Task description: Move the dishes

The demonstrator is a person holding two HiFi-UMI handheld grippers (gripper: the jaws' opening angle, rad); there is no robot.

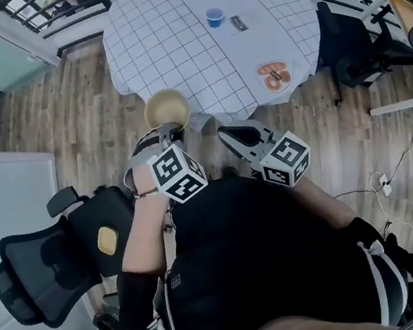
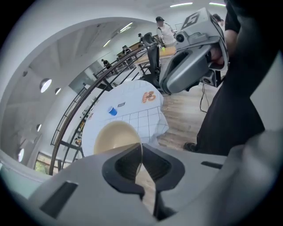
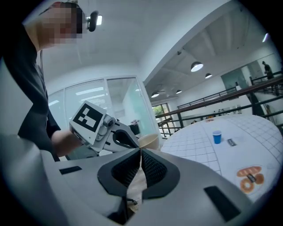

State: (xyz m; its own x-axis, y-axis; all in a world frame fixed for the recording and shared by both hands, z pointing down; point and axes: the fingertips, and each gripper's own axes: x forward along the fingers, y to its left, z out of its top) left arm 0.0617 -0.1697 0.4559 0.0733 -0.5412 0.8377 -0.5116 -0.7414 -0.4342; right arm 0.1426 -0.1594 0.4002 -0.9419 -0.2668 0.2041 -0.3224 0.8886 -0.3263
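Jaws of the left gripper (image 2: 141, 149) are closed on the rim of the beige bowl (image 1: 167, 110), which is held in the air just beside the edge of the table (image 1: 172, 45). The right gripper (image 3: 140, 152) has its jaws together, apparently with nothing between them. A blue cup (image 1: 215, 17) stands on the table.

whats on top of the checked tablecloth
A blue cup, a small dark card and a plate of pastries sit on the tablecloth. The bowl held by the left gripper covers part of its near edge, so anything there is hidden.
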